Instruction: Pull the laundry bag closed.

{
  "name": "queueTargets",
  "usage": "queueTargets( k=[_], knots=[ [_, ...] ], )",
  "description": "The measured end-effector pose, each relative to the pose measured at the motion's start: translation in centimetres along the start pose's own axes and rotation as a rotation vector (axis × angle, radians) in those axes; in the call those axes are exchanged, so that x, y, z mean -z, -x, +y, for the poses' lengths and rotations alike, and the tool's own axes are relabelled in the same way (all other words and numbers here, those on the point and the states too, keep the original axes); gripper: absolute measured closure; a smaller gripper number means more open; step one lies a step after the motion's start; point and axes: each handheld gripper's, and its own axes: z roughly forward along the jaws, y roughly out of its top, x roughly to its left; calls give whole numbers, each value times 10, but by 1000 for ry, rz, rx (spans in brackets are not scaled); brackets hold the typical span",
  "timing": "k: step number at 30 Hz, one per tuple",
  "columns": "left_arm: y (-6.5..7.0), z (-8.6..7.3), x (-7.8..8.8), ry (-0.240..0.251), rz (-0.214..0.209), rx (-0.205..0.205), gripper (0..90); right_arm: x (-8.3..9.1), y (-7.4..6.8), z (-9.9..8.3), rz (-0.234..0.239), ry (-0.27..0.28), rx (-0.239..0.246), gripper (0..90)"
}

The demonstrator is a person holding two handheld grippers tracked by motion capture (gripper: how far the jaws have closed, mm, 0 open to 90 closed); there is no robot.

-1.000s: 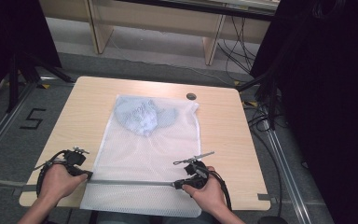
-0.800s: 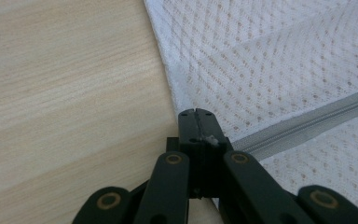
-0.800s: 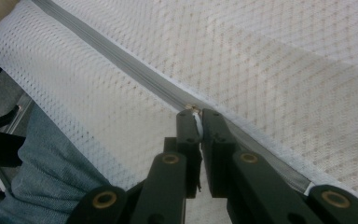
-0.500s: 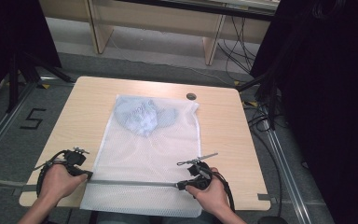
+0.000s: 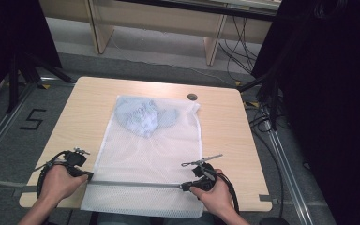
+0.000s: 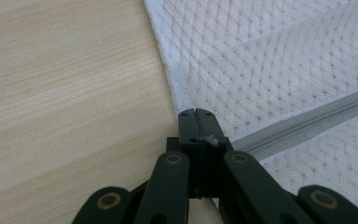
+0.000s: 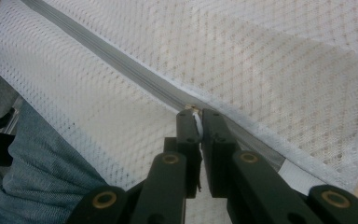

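Observation:
A white mesh laundry bag (image 5: 145, 150) lies flat on the wooden table (image 5: 225, 136), with a light blue garment (image 5: 140, 115) inside at its far end. A grey zipper (image 5: 136, 183) crosses the bag near the front edge. My left gripper (image 5: 90, 177) is shut on the zipper's left end at the bag's side seam; up close the jaws (image 6: 196, 114) meet where the zipper (image 6: 307, 123) begins. My right gripper (image 5: 183, 186) is shut on the zipper pull at the right, a small pale tab pinched between its jaws (image 7: 199, 114) on the zipper (image 7: 107, 58).
The bag's near end hangs over the table's front edge onto the person's jeans (image 7: 42, 177). A round cable hole (image 5: 192, 96) sits at the back right of the table. Bare wood lies on both sides of the bag.
My right gripper has shifted slightly right and toward the person along the zipper line. The left gripper and the bag have stayed put.

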Motion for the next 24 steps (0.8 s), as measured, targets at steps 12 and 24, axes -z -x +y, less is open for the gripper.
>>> queueTargets(
  k=[12,24],
  knots=[
    [0,0,0,2,1,2,900,3,8,-3,-15,-2,4,870],
    [1,0,-1,7,7,8,900,6,15,-7,-22,16,10,870]
  ],
)
